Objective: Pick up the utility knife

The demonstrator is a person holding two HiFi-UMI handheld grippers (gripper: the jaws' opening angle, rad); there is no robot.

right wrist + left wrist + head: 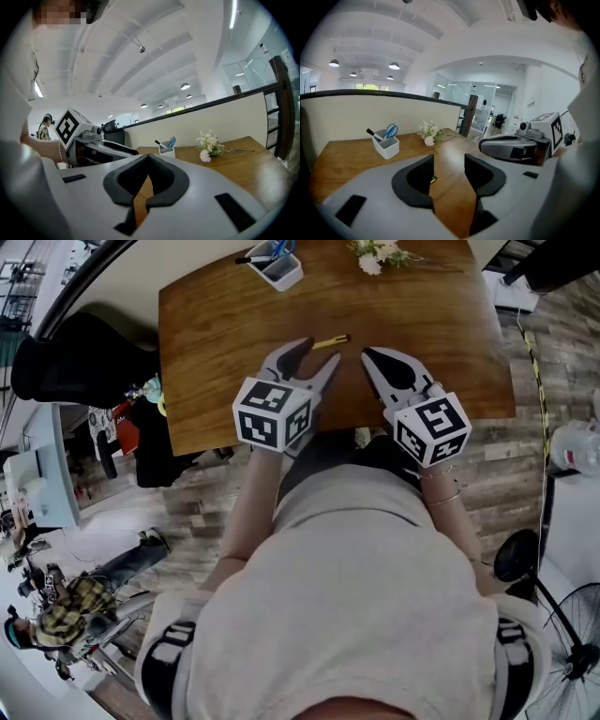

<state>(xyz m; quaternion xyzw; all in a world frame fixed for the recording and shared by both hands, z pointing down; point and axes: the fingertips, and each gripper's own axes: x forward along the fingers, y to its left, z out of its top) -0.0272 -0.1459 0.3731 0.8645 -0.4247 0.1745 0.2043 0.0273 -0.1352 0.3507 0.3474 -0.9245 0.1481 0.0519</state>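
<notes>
Utility knife [330, 341]: where does it lie?

On the wooden tabletop [422, 324], about midway between the far and near edges and roughly centred between the left and right edges. It is a slim yellow and black piece lying flat.

And the left tongs [321, 351]?

Released. In the left gripper view the left tongs [449, 161] stand apart with only bare wood between them. A sliver of yellow from the knife [433, 178] peeks out beside the inner face of one pad, low down. From the head view the knife sits just past the tips. I cannot tell whether it touches them.

The right tongs [367, 354]?

Clenched on nothing. In the right gripper view the right tongs [147, 157] meet at the tips, and they are held over the tabletop just to the right of the knife.

Anything else on the wood?

A white pen holder [277, 268] with blue scissors [284, 247] stands at the far edge, left of centre. A small bunch of pale flowers [380, 254] lies at the far edge, to its right.
</notes>
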